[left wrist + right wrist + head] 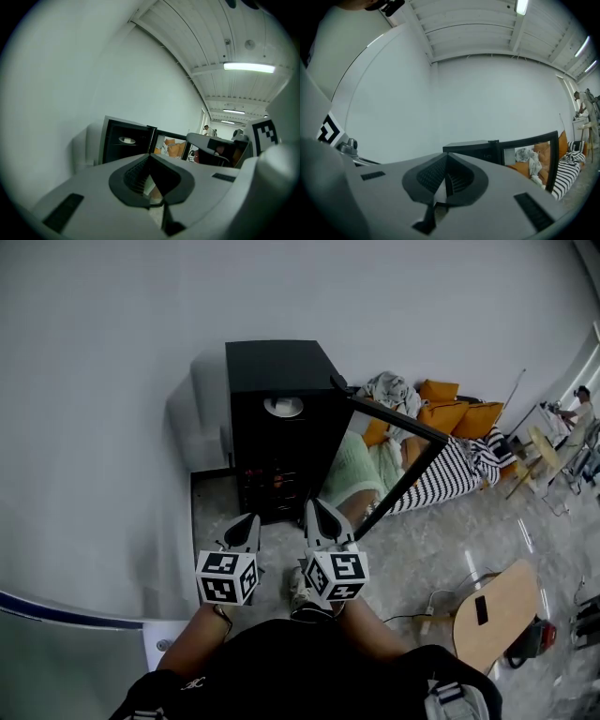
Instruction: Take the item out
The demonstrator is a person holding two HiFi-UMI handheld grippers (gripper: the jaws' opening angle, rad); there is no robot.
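Head view, box: black cabinet [277, 381], square, middle top, glass door [394, 465] open; white round thing [283, 407] on its top shelf.
Head view, hands: left tongs [246, 531] and right tongs [322, 521] side by side below it.
Left gripper view: tongs pressed together, empty.
Right gripper view: tongs pressed together, empty.

Black shirt [300, 667]; grey left gripper [250, 519], right gripper [313, 505] with marker cubes [226, 577].

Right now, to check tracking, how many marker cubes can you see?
2. One cube is on the left gripper, the other on the right gripper; none seems hidden.
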